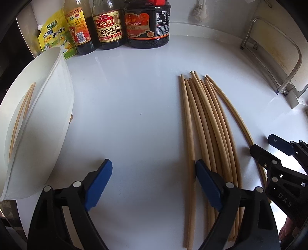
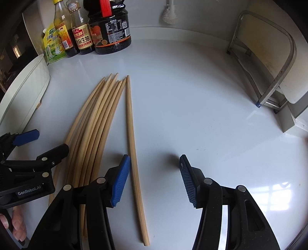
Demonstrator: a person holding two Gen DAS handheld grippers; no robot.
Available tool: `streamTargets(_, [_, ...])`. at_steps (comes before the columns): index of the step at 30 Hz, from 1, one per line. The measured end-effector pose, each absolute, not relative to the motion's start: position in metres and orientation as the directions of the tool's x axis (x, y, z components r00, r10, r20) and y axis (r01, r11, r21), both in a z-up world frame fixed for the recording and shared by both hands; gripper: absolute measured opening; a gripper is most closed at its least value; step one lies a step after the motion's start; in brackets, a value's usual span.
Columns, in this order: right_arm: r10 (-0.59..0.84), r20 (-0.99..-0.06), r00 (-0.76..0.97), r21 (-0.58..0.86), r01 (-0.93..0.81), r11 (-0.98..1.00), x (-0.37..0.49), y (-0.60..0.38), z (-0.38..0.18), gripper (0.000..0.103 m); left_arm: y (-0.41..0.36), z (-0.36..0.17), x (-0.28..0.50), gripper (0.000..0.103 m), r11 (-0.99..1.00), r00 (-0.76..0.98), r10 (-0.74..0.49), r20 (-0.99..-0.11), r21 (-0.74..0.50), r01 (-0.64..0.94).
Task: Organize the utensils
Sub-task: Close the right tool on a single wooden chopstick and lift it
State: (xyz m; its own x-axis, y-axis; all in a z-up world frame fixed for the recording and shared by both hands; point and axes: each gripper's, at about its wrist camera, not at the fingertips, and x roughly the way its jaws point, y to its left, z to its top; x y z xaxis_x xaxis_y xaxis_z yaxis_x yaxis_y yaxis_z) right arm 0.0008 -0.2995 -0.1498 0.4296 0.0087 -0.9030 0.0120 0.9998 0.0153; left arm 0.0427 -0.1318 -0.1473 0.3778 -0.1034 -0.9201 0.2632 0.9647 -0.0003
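Observation:
Several wooden chopsticks (image 1: 207,123) lie side by side on the white counter, tips pointing away; they also show in the right wrist view (image 2: 96,119). A white tub (image 1: 38,119) at the left holds two chopsticks (image 1: 23,111). My left gripper (image 1: 154,178) is open and empty, just left of the bundle, its right finger over the nearest sticks. My right gripper (image 2: 154,177) is open and empty, with the rightmost chopstick (image 2: 132,150) lying just inside its left finger. The right gripper also shows in the left wrist view (image 1: 279,153), and the left gripper in the right wrist view (image 2: 28,153).
Sauce bottles (image 1: 107,23), a dark jar (image 1: 148,25) and a yellow seasoning pouch (image 1: 53,36) stand along the back wall. A metal rack (image 2: 269,67) with a cutting board stands at the right. A brush (image 2: 169,13) hangs on the wall.

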Motion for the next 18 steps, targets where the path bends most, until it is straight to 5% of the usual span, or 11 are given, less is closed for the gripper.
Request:
streamTargets(4, [0.007,-0.896,0.445,0.014,0.012,1.000,0.006,-0.298,-0.151,0.051,-0.136,-0.146,0.043,0.076,0.958,0.382,-0.116,-0.917,-0.002,0.286])
streamTargets(8, [0.028,-0.896,0.443,0.030,-0.002,1.000,0.009,-0.293,-0.150,0.045,-0.141,-0.143,0.042,0.055,0.951,0.385,-0.131,-0.914,-0.006,0.310])
streamTargets(10, [0.030,-0.895,0.444,0.029,-0.009,1.000,0.007,-0.290,-0.149,0.025,-0.143,-0.141,0.042,0.038,0.946,0.382,-0.139,-0.914,-0.009,0.323])
streamTargets(12, [0.036,-0.898,0.439,0.032,-0.017,0.999,0.008,-0.286,-0.148,0.007,-0.145,-0.140,0.043,0.010,0.942,0.371,-0.151,-0.916,-0.019,0.335])
streamTargets(18, [0.079,-0.903,0.422,0.089,0.004,0.996,0.010,-0.284,-0.147,0.006,-0.141,-0.140,0.046,0.007,0.936,0.340,-0.171,-0.925,-0.045,0.348])
